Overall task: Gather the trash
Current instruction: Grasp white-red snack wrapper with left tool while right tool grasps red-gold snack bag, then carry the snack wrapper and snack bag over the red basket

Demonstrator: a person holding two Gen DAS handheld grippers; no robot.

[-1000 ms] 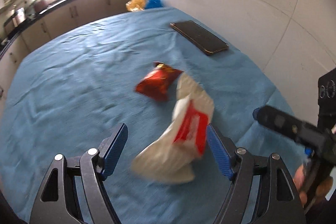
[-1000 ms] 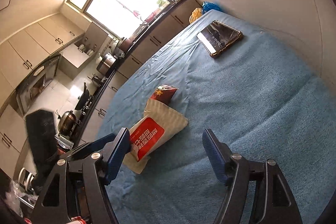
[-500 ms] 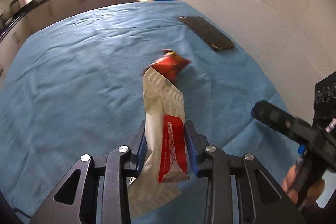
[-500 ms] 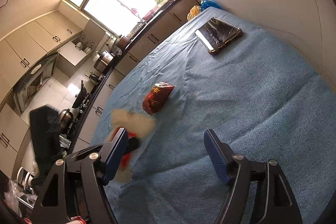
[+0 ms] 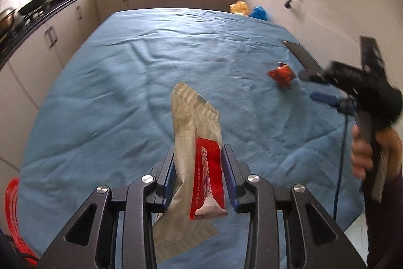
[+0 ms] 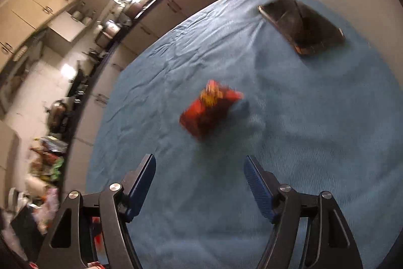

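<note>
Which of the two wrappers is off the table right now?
The beige wet wipe packet with the red label, clamped in the left gripper. The small red snack wrapper lies on the blue tablecloth, ahead of the open right gripper.

Your left tool sat above the near part of the counter, with the wipe packet between its fingers, raised off the cloth. The snack wrapper lay ahead of your right tool, between its spread fingers in that view. The phone lay beyond it, toward the wall. Two bags sat at the far corner.
</note>
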